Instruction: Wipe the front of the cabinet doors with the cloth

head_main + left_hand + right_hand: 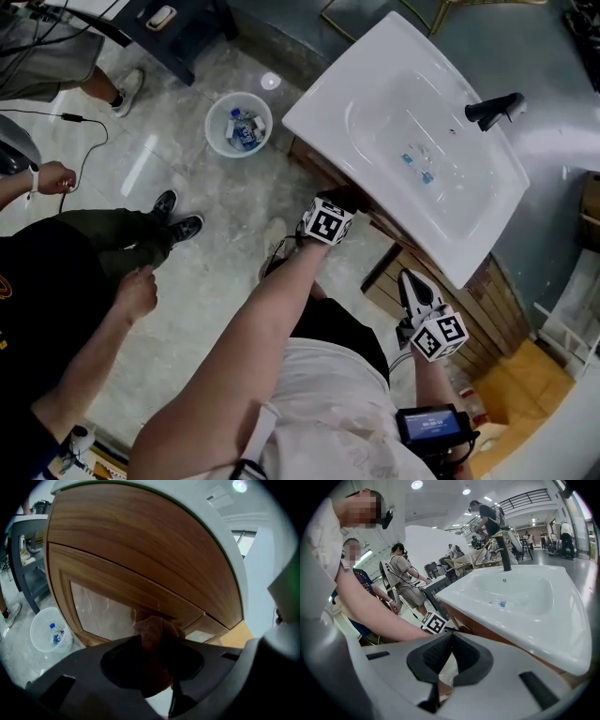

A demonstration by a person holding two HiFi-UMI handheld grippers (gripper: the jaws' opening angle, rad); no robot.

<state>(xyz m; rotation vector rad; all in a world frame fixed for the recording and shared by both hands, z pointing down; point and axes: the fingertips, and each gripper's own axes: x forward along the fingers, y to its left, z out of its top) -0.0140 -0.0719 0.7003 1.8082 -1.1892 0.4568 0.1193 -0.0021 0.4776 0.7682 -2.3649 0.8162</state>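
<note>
Left gripper (158, 641) fingers clamped on brown cloth (157, 626). Press it flat to cabinet door (108, 581), long overlapping strokes. Right gripper (451, 637) fingers together, empty; hold it clear.

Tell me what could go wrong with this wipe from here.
1. The cloth is only a small bunch in the left hand-held gripper; hard jaw tips could scrape the cabinet door.
2. The shut right hand-held gripper hovers near the basin rim and might knock it.
3. The waste basket stands near the cabinet; a low sweep might tip it.
</note>
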